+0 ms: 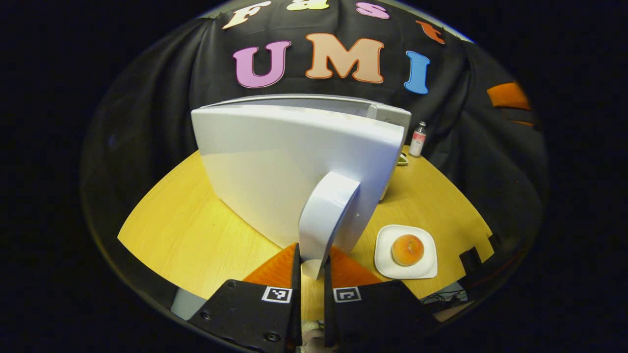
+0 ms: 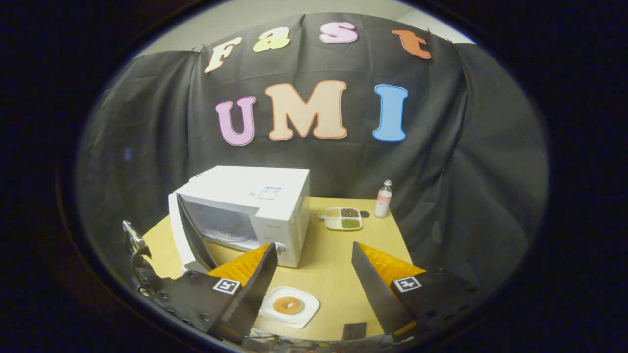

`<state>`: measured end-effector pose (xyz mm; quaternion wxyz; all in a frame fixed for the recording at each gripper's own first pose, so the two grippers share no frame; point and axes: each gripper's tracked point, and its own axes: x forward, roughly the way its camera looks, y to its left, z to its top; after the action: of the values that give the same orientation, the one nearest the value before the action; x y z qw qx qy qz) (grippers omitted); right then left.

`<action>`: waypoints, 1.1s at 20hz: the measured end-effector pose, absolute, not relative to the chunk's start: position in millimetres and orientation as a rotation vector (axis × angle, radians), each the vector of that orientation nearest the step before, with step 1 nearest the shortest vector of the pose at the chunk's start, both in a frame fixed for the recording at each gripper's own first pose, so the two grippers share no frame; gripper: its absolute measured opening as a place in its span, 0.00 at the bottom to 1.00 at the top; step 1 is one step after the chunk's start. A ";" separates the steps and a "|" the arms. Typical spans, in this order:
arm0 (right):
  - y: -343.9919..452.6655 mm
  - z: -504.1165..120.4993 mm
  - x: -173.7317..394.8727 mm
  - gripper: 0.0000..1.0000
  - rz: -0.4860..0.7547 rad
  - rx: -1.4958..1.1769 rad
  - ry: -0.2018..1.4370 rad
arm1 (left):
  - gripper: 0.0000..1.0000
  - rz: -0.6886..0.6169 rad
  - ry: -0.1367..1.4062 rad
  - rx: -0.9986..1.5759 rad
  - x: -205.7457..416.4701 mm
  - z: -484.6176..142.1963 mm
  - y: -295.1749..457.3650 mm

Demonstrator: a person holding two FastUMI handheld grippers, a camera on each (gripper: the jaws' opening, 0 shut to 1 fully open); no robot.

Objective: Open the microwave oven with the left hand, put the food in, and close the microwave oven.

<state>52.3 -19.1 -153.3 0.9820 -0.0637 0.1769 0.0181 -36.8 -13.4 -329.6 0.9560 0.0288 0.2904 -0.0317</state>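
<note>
- I see both views evenly lit from above, and the surface reads bright and warm.
- In the left gripper view, the microwave door glares pale, with a soft sheen along its handle.
- Fisheye bending curves the surface edge and the cloth wall, which stays dim.
- The right gripper view looks hazier, slightly washed; its near jaws are soft, and the plate casts little shadow.
</note>
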 end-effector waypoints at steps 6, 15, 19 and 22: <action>11.7 -188.0 42.0 0.93 0.081 -0.082 0.416 | 0.28 0.016 0.575 -0.011 -63.8 -316.3 28.6; 31.0 -236.9 32.5 0.93 0.064 -0.077 0.486 | 0.84 0.114 0.547 -0.039 -98.6 -302.0 95.2; 26.9 -274.5 28.8 0.97 0.037 -0.054 0.551 | 0.92 0.150 0.538 -0.036 -109.5 -296.8 120.5; 18.8 -310.5 29.0 0.97 0.012 -0.038 0.620 | 0.91 0.182 0.536 -0.015 -119.7 -289.5 139.8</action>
<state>29.0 18.8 -310.5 0.9521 -0.0188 0.3052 0.0058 -119.7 139.8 -289.5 0.9601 -0.0076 0.2645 0.0900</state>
